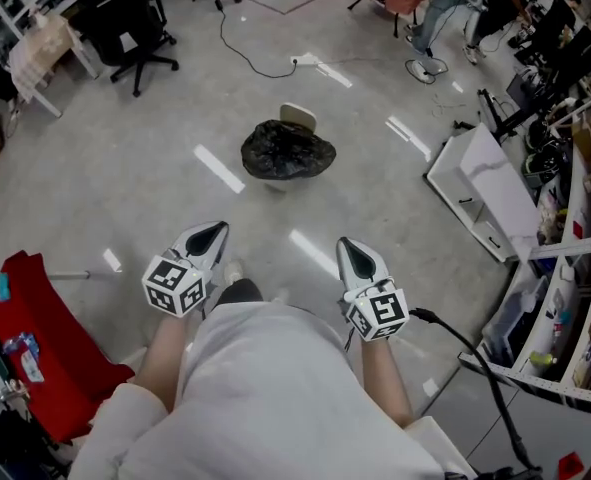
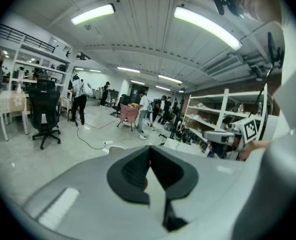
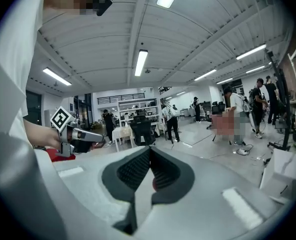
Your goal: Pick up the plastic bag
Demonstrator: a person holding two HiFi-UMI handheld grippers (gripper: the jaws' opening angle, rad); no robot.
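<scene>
Head view: plastic bag (image 1: pixel 288 150) well ahead of left gripper (image 1: pixel 218 228), right gripper (image 1: pixel 344 243); both closed.

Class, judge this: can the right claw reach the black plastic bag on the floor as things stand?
Probably not yet. The right claw is shut and held close to the person, while the black plastic bag lies well ahead. Bare floor between leaves the way free.

No text, label, brand or number can be read here
</scene>
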